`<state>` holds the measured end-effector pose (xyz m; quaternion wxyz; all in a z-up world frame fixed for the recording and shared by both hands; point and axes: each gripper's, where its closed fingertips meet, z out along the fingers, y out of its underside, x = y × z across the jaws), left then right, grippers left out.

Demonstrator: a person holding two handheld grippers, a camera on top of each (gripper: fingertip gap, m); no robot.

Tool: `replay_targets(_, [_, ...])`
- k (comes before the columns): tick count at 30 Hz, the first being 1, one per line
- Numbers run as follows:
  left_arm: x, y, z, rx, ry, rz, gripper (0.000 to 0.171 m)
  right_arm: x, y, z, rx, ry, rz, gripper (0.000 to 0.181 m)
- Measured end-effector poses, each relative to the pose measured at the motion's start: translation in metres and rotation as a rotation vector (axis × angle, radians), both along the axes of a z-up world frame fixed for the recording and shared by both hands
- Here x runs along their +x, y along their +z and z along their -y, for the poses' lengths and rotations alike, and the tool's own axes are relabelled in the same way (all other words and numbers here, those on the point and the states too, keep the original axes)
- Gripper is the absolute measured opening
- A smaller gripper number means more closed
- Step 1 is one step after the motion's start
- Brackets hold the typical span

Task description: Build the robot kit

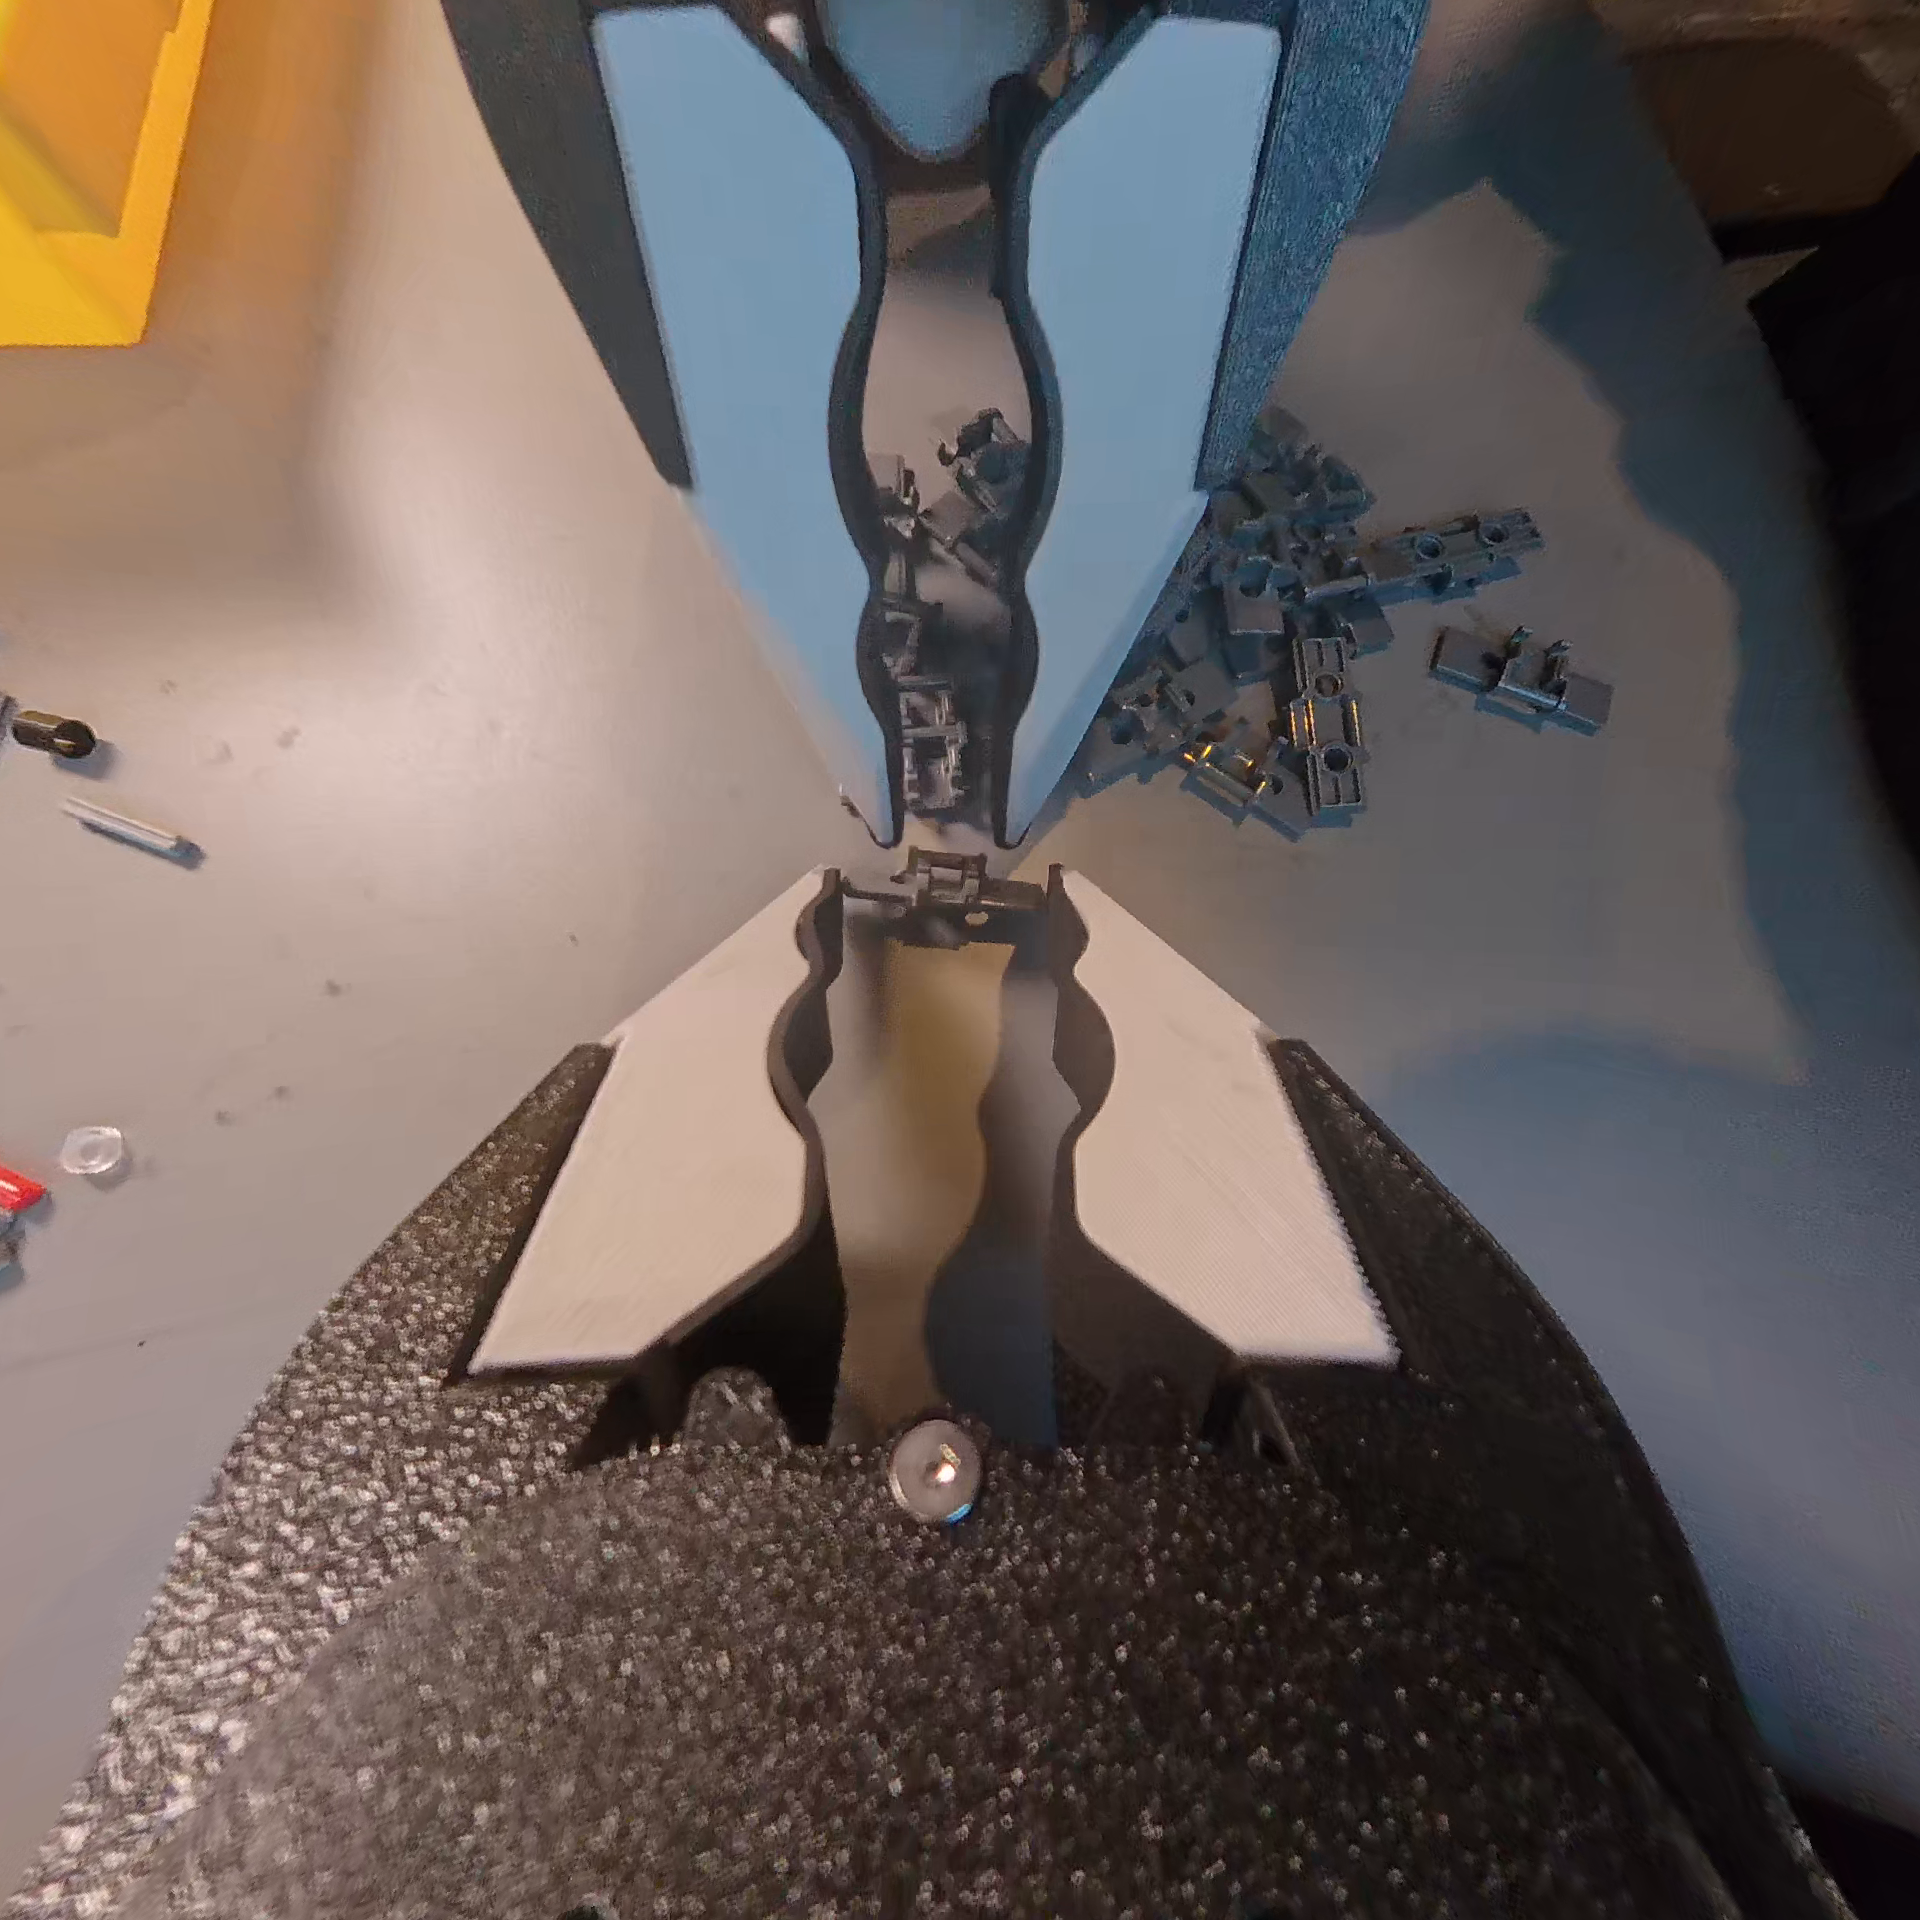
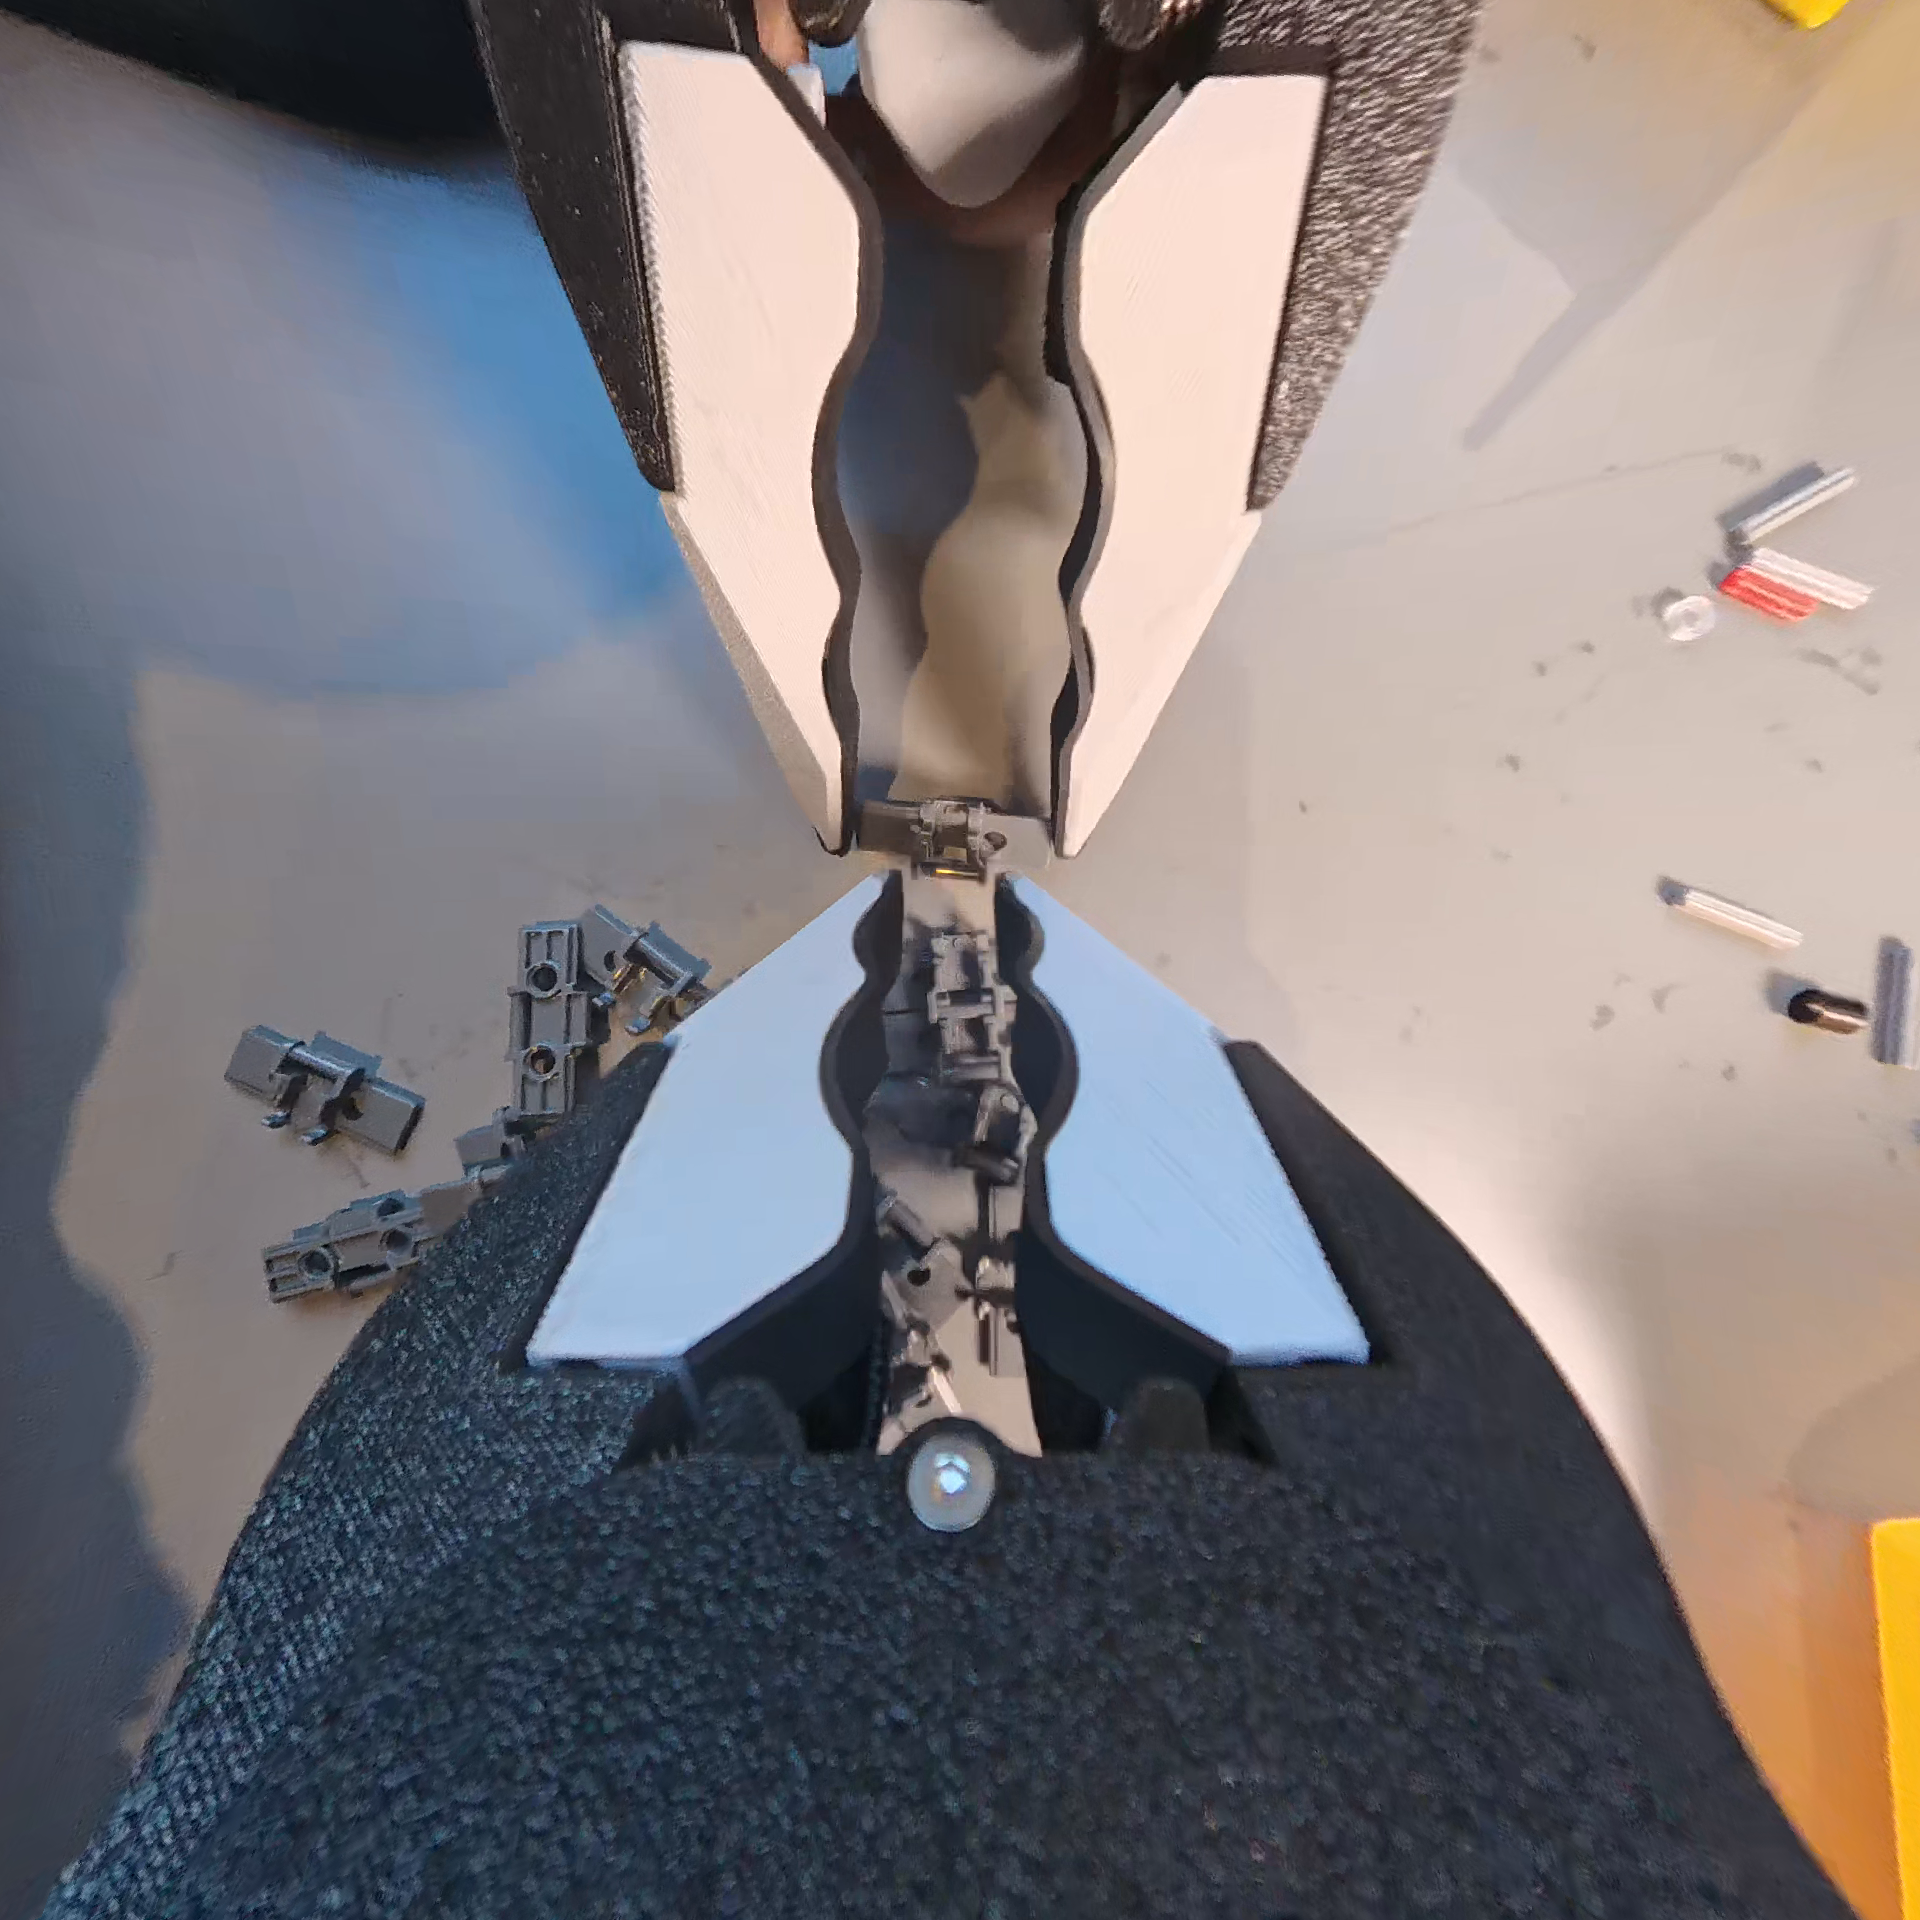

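Observation:
My left gripper (image 1: 943, 888) is shut on a small grey track link (image 1: 940, 896), held crosswise between its fingertips above the grey table (image 1: 416, 623). My right gripper (image 1: 943, 831) faces it tip to tip, almost touching that link. Its jaws stand narrowly apart with another grey link (image 1: 930, 758) between them near the tips. In the right wrist view, the right gripper (image 2: 945, 888) is at the bottom with its link (image 2: 966, 997). The left gripper (image 2: 954, 836) comes from the top with the crosswise link (image 2: 940, 831). A pile of grey links (image 1: 1288, 623) lies under the right gripper.
One loose link (image 1: 1522, 681) lies beside the pile (image 2: 540, 997). A yellow bin (image 1: 73, 177) stands at the far left. Small parts lie left of the grippers: a black pin (image 1: 52, 732), a grey rod (image 1: 130, 831), a clear washer (image 1: 94, 1148) and a red piece (image 2: 1766, 592). Only a small space, under 4 cm, lies between the two pairs of fingers. Both grippers' tips are roughly 15 cm from the grey rod (image 1: 130, 831). It turns up in the right wrist view (image 2: 1729, 913) as well.

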<state>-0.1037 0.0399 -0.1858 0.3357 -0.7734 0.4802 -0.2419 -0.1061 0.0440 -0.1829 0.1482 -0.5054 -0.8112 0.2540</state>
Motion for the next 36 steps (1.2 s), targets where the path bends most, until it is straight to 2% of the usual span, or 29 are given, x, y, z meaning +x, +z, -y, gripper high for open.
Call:
replay_targets(4, [-0.001,0.0,0.001,-0.012,0.012,0.013,0.037,0.013,0.007,-0.008,-0.001,-0.021,-0.003,0.028])
replay_targets(11, [-0.002,-0.004,0.005,-0.033,0.015,0.004,0.038,0.013,-0.006,-0.005,-0.041,-0.029,0.004,0.015])
replay_targets(21, [-0.008,-0.005,0.01,-0.011,0.025,-0.042,0.037,0.003,-0.006,0.003,-0.037,-0.005,-0.009,0.015])
replay_targets(27, [-0.004,0.011,0.007,0.019,0.065,0.067,0.037,0.002,-0.006,0.001,-0.031,-0.024,-0.027,0.018])
replay_targets(36, [-0.002,0.001,0.007,-0.005,0.071,0.019,0.037,-0.001,0.003,0.007,-0.032,-0.004,-0.079,0.021])
